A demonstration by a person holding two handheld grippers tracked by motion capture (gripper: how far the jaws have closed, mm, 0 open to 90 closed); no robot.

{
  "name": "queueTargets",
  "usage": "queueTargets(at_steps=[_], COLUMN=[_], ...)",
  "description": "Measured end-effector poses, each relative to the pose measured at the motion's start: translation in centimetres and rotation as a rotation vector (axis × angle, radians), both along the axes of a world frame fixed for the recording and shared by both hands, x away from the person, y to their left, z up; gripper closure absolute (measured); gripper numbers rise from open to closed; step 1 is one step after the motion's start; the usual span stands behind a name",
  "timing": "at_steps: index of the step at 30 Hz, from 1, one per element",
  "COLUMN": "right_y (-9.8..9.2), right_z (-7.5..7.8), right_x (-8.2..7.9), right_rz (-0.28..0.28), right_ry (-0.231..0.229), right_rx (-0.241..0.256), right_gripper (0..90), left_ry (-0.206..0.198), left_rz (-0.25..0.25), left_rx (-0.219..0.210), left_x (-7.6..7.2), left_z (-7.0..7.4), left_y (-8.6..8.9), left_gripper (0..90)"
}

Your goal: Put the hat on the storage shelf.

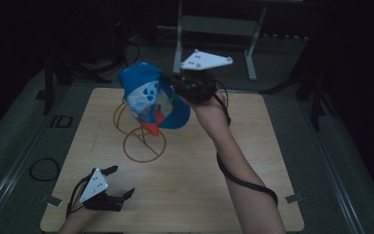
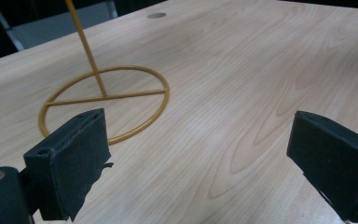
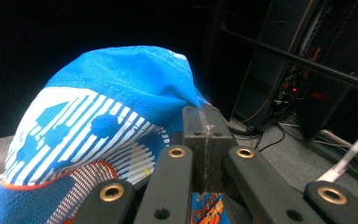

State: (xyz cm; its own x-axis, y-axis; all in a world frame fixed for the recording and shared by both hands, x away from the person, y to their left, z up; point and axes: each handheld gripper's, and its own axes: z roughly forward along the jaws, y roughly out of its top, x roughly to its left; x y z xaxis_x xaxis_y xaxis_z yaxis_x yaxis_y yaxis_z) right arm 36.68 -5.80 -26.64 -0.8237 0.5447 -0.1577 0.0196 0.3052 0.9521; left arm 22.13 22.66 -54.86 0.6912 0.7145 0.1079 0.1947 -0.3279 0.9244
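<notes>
Cap [image 1: 148, 95], blue with white and orange panels: pinched by a fold of fabric between the closed jaws of the right gripper [image 1: 175, 84], held aloft just over the top of the orange wire stand [image 1: 143, 141]. Left gripper [image 1: 122, 181]: jaws wide, holding nothing, low over the wooden table [image 1: 233, 161], well short of the stand's ring base. Risk: thin pinch may slip; the dangling cap may snag the wire and tip the unsteadied stand.
</notes>
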Motion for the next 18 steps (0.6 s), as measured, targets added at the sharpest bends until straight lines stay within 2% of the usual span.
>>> queueTargets(at_steps=[1,2,4,5,9,11,18], right_y=[0.7,2.3,3.0,4.5,6.0,7.9,9.9], right_z=[0.0,0.0,-0.1,-0.2,-0.6,-1.6,-3.8], right_x=[0.3,0.8,1.1,1.6,2.0,2.6,3.0], right_rz=[0.003,0.009,0.011,0.024,0.027,0.04,0.077], right_ry=[0.002,0.015,0.024,0.043,0.05,0.08,0.124], right_rx=[-0.001,-0.009,-0.011,-0.013,-0.033,-0.059,-0.113], right_gripper=[90.0,90.0,90.0,90.0,90.0,90.0,90.0], left_ry=[0.004,0.008,0.005,0.008,0.007,0.015,0.022], left_rz=[0.001,0.005,0.009,0.01,0.01,0.005,0.009], left_rx=[-0.015,-0.017,-0.022,-0.025,-0.03,-0.032,-0.038], left_x=[0.0,0.1,0.1,0.2,0.2,0.2,0.2], left_z=[-0.1,-0.1,-0.2,-0.2,-0.2,-0.4,-0.6], left_y=[0.1,0.2,0.4,0.4,0.5,0.6,0.8], left_gripper=[5.8,5.8,5.8,5.8,5.8,5.8,5.8])
